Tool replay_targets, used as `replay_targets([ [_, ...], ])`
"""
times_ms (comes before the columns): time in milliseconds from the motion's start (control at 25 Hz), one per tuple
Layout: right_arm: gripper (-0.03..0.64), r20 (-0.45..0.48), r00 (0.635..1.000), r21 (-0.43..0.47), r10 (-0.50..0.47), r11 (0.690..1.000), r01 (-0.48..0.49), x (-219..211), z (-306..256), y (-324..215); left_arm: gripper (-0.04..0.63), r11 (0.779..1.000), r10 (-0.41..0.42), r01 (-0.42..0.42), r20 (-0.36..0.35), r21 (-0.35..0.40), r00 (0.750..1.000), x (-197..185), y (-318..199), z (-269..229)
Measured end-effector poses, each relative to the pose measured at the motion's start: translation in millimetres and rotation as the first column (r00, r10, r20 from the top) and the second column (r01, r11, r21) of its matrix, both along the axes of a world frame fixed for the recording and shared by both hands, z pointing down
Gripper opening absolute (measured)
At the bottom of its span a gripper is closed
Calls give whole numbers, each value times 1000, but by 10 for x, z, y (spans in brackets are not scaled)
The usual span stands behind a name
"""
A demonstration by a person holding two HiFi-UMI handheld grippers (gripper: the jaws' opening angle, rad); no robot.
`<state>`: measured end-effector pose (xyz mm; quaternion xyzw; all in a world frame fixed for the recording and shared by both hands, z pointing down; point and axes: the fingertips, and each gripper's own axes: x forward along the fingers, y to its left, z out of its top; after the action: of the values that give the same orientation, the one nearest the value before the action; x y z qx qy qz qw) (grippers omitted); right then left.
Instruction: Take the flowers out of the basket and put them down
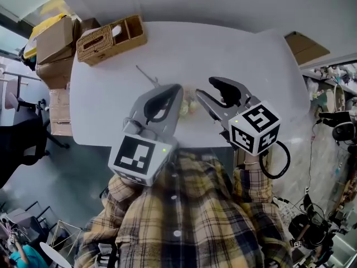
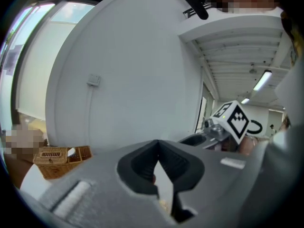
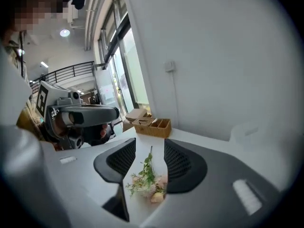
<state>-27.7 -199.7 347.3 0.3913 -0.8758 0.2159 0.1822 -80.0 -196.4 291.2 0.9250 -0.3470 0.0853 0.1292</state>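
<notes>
On the white table (image 1: 106, 108), the flowers (image 3: 147, 179) lie well short of the basket (image 1: 106, 41).
Nearest, by the plaid shirt (image 1: 184, 222), the left gripper (image 1: 177, 89) has its jaws tip to tip on nothing. The right gripper (image 3: 150, 144), its cube printed with black-and-white squares, stands moderately apart and empty. The flowers lie between the two, half hidden from the head view. What the basket holds is unclear.

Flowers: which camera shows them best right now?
The right gripper view: the flowers lie whole on the table, framed between the open jaws of the right gripper. The head view shows only a bit of the flowers beside the left gripper. The left gripper view shows almost nothing of them.
</notes>
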Motion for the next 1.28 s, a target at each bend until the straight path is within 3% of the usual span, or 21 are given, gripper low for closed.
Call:
replay_targets([
  [200,121,42,995,152,92,984,-98,474,-483,181,0,998,49,-49,-6,28,999,481,77,-175],
  [440,39,59,982,250,179,950,-188,1007,-733,297,0,995,85,-84,-16,51,996,1011,144,-261],
  [520,9,68,980,249,186,948,-197,1112,-731,305,0,995,89,-88,-15,51,996,1125,159,-258],
  [800,5,108,980,246,168,951,-190,1272,-731,277,0,996,74,-73,-15,59,997,1336,141,-278],
  [1280,5,133,986,245,105,960,-135,1149,-762,217,0,998,39,-38,-11,57,999,1253,78,-281],
])
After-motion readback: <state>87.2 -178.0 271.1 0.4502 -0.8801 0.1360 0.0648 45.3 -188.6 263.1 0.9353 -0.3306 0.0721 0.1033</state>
